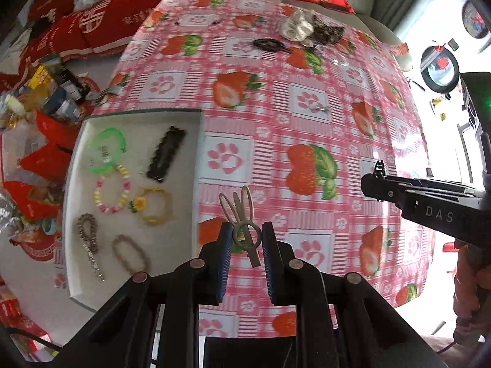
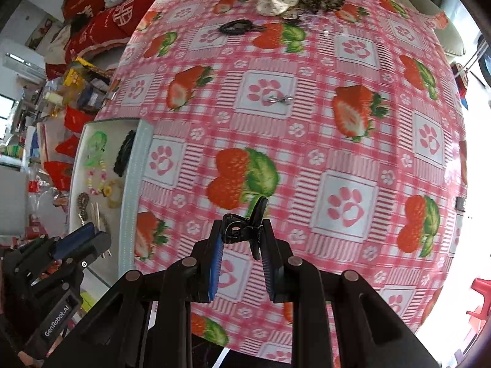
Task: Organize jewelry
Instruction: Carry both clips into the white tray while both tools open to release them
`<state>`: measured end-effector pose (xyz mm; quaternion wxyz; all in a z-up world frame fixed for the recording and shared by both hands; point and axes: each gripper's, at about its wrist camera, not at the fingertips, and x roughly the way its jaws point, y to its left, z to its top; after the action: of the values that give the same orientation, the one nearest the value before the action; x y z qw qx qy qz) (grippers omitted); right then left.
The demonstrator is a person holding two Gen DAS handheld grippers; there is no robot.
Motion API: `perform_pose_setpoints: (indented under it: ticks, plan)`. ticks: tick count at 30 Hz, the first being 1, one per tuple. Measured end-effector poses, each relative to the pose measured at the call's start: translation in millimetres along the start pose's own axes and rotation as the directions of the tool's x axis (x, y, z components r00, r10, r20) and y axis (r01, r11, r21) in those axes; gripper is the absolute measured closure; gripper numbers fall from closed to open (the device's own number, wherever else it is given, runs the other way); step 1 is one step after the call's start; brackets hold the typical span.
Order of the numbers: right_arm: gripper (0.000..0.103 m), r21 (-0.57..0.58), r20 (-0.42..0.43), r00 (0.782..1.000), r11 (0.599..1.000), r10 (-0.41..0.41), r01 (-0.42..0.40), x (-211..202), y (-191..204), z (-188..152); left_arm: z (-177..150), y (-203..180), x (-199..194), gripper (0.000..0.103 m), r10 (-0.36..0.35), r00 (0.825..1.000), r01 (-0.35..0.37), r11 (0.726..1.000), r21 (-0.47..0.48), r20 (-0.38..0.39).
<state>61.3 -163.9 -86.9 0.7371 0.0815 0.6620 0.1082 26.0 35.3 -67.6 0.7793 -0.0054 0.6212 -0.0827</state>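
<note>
Strawberry-and-pawprint table [image 1: 307, 128], pink check, cluttered red cushions beyond its far edge.

Item 1, nearest: my left hand-held gripper [image 1: 245, 242], nearly closed, pinching a silver rabbit-ear hair clip [image 1: 242, 224] by its ring end, ears pointing away.

Item 2: my right hand-held gripper [image 2: 242, 239], likewise narrowly set, clamped on a small black claw clip [image 2: 242, 230].

Item 3: white tray [image 1: 76, 159] at the table's left side, already carrying a green bracelet [image 1: 107, 150], black hair clip [image 1: 165, 153], pastel bead bracelet [image 1: 112, 193], yellow flower bracelet [image 1: 153, 205] and two chain pieces.

Handling note: I judge both clips bound for the tray; best lowered onto bare white floor, clear of the bracelets, left hand first so the arms don't cross.

Remaining, farther out: small silver piece [image 1: 320, 109] mid-table; black hair tie [image 1: 270, 44], white scrunchie [image 1: 297, 26] at the far edge.
</note>
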Motion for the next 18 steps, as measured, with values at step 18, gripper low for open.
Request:
perform_pose_setpoints:
  ticks: [18]
  plan:
    - [0.078, -0.210, -0.061, 0.997, 0.976, 0.043, -0.055, 36, 143, 3, -66, 136, -6, 0.077, 0.075, 0.996, -0.081, 0.976, -0.204, -0.038]
